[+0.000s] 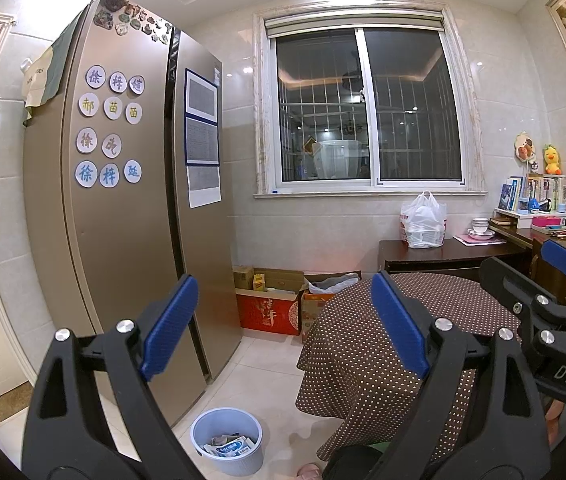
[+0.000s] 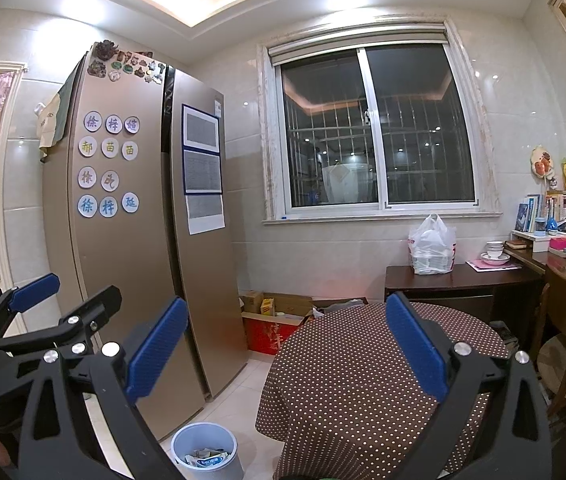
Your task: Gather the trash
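The left tool and right tool hover with blue pads spread wide, gripping nothing, above a round polka-dot counter. On the floor beside the fridge, a pale wastebasket holds crumpled wrappers.

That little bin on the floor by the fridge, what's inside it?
The bin holds crumpled wrappers, one white with a blue label. They cover whatever lies deeper, and the bin's bottom cannot be seen.

We're in a home kitchen-dining room: tall fridge covered in magnets, tiled walls, barred window, polka-dot clothed worktop, bookshelf.
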Action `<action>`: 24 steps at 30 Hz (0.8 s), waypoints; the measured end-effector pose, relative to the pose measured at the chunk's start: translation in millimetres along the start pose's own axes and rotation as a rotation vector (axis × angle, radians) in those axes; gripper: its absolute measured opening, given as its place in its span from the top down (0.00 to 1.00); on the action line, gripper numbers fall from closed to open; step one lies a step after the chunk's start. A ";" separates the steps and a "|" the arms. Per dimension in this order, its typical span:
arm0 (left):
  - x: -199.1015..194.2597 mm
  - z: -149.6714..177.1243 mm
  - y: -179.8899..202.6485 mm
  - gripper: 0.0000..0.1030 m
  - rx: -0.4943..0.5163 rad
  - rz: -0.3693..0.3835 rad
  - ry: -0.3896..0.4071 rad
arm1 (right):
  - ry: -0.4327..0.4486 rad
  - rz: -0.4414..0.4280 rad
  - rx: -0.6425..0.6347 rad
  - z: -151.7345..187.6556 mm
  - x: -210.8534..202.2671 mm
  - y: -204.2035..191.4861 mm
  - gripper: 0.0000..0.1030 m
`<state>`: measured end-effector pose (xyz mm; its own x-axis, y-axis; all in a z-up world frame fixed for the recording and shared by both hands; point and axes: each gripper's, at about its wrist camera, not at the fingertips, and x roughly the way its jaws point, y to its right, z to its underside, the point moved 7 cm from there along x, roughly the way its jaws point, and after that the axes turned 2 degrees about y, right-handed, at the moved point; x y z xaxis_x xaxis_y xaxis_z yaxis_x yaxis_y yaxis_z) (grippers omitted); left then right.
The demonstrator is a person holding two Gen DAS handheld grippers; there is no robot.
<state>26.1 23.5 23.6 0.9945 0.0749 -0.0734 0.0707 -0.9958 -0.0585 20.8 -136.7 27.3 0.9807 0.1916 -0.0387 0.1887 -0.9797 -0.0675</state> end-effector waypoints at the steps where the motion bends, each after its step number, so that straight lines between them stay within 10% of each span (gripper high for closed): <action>1: 0.0 0.1 0.0 0.16 0.000 0.000 0.000 | 0.000 0.000 0.000 0.1 -0.1 -0.3 0.05; 24: 2.2 0.9 -2.0 0.16 -0.003 0.000 -0.010 | -0.017 -0.014 0.009 1.9 0.7 -6.9 0.05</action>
<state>28.1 25.7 22.7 0.9936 0.0758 -0.0833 0.0713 -0.9959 -0.0556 20.0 -129.6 25.8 0.9770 0.2061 -0.0551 0.2017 -0.9764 -0.0772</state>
